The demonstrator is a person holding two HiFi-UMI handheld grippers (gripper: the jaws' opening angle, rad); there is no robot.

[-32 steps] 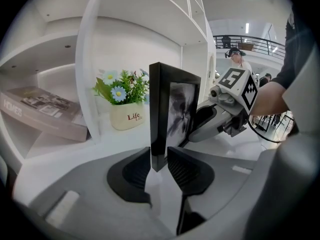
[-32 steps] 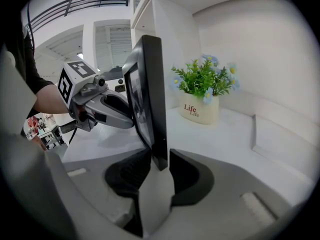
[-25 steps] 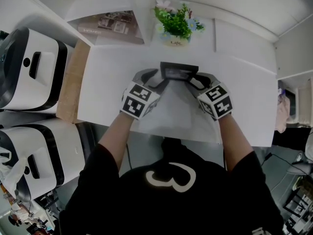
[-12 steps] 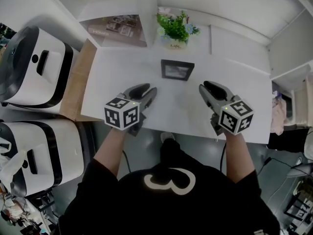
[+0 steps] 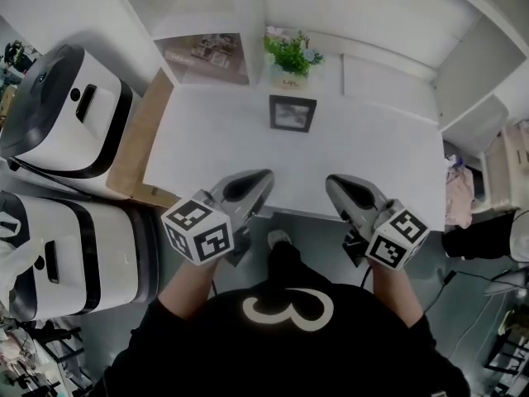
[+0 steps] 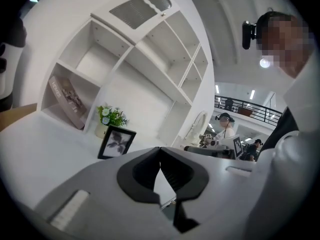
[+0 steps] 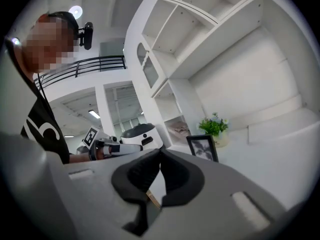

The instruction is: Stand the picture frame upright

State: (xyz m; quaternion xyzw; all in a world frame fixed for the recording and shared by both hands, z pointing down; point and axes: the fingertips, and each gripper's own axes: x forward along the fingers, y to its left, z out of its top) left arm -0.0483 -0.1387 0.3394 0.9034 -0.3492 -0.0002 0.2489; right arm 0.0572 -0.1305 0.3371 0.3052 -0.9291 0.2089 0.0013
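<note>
The black picture frame (image 5: pixel 293 112) stands upright near the back of the white table (image 5: pixel 372 160), just in front of the potted plant (image 5: pixel 291 56). It also shows in the left gripper view, frame (image 6: pixel 116 142), and in the right gripper view, frame (image 7: pixel 202 147). My left gripper (image 5: pixel 263 177) hangs over the table's front edge, shut and empty, its jaws having just closed. My right gripper (image 5: pixel 332 182) is level with it to the right, also shut on nothing after closing. Both are well short of the frame. In their own views the left gripper (image 6: pixel 160 149) and right gripper (image 7: pixel 160 150) have tips touching.
White shelving (image 5: pixel 207 7) rises behind the table, with a leaning booklet (image 5: pixel 207 50) in a cubby at the left. Two white and black machines (image 5: pixel 66 110) stand to the left, beside a wooden board (image 5: pixel 140 139). A bystander (image 6: pixel 225 126) stands in the background.
Both grippers let go of the frame, pulled back toward me and rose, and their jaws closed. The frame stays standing by the plant.
</note>
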